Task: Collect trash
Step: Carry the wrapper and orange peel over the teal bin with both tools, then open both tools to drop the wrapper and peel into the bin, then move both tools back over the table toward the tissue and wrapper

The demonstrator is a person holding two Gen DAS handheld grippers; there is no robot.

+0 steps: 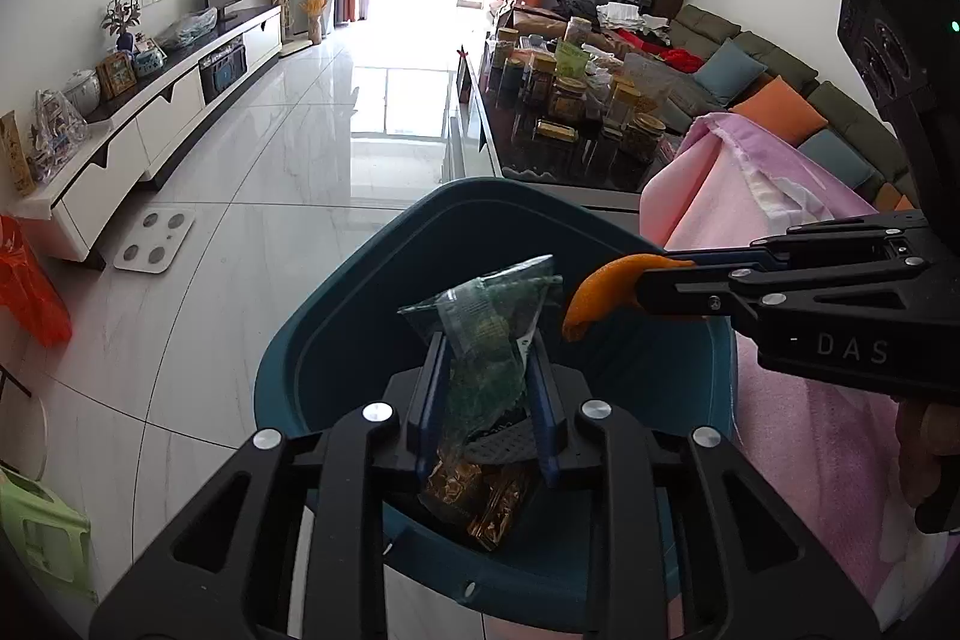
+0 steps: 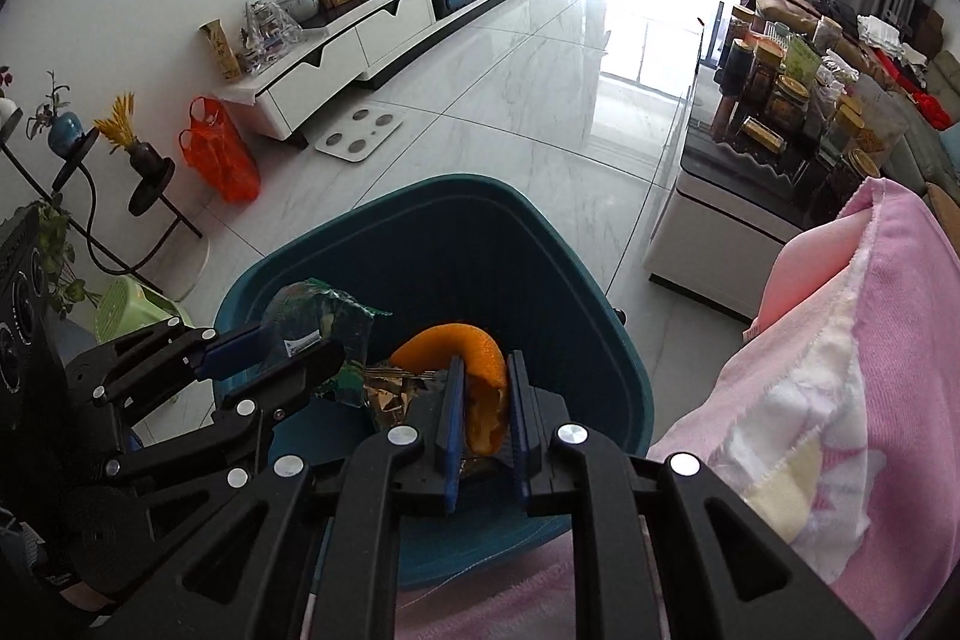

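Black left gripper [image 1: 487,370] and right gripper [image 2: 485,394]: blue pads, silver screws, "DAS" lettering.

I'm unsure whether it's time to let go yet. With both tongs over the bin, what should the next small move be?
Probably open both tongs. The left tongs hold the green wrapper and the right tongs hold the orange peel, both above the teal bin's opening, where a gold wrapper already lies, so both pieces should fall inside.

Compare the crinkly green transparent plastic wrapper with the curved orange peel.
The green plastic wrapper is thin, see-through film with print; the orange peel is thick, opaque and curled. The wrapper sits in the left gripper, the peel in the right gripper. Both are held over the teal bin.
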